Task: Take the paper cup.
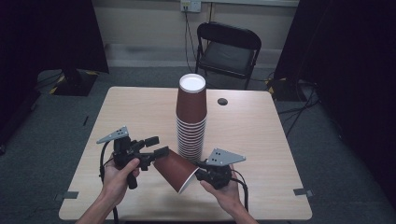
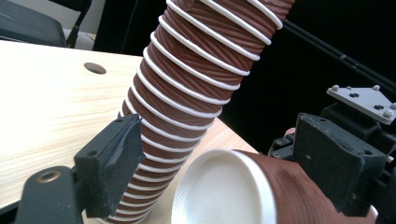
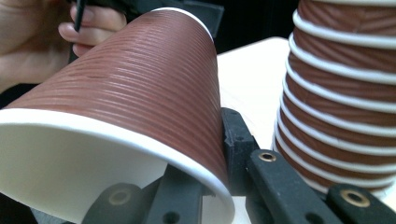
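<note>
Beside the stack point(image 1: 191, 119), one cup point(image 1: 175, 170) is pinched at its rim by the right gripper point(image 1: 201, 173), left gripper point(image 1: 159, 147) gaping at its base, restacking left.

Stack of cups point(image 1: 191, 119) mid-table point(image 1: 140, 116), 1 tilted cup point(image 1: 173, 169) before it, chair point(image 1: 227, 49) behind table

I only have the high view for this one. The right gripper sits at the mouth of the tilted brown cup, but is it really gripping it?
Observer: Yes. The right gripper view shows the right gripper pinching the cup at its wall, one jaw inside the rim and one outside.
Operator: And the left gripper?
Observer: The left gripper is open in its own view, with the cup's white base between its jaws.
Operator: Does the cup touch the stack?
Observer: No, a strip of table shows between it and the stack.
</note>
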`<control>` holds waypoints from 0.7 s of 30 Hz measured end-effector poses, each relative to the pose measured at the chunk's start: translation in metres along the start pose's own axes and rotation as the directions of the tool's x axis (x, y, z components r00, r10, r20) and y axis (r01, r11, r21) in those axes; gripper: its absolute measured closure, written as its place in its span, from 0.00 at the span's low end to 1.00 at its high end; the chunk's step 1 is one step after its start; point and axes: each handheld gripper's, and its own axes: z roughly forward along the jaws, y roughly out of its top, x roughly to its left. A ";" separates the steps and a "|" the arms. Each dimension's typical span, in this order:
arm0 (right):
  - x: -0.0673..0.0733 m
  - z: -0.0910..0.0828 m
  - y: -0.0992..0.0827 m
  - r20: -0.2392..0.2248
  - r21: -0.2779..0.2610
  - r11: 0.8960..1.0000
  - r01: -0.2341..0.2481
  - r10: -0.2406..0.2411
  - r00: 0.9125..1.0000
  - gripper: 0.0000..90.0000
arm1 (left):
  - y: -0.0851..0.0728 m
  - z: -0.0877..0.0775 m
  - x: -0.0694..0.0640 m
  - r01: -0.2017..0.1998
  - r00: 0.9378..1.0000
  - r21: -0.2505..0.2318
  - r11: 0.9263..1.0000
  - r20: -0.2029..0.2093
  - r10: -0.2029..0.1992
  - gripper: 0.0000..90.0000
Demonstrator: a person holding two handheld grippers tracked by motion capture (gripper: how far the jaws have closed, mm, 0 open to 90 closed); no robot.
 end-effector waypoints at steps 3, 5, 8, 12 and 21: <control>-0.001 -0.004 -0.003 0.002 0.034 0.999 -0.015 0.014 1.000 0.96 | 0.000 0.000 -0.002 -0.030 1.000 -0.001 1.000 -0.009 0.030 0.18; -0.002 -0.008 -0.005 0.009 0.054 0.998 -0.022 0.022 1.000 0.96 | -0.001 0.000 -0.004 -0.027 1.000 0.002 1.000 -0.004 0.027 0.18; -0.003 -0.015 -0.008 0.019 0.069 0.997 -0.040 0.038 0.999 0.96 | -0.002 0.001 -0.004 -0.044 0.999 0.045 0.998 0.016 0.043 0.18; -0.008 -0.023 -0.011 0.016 0.097 0.993 -0.072 0.070 0.997 0.96 | -0.004 0.001 -0.007 -0.121 0.993 0.069 0.990 0.017 0.120 0.17; -0.021 -0.033 -0.010 0.030 0.169 0.979 -0.115 0.112 0.993 0.96 | -0.010 0.007 -0.017 -0.268 0.963 0.117 0.956 0.062 0.263 0.17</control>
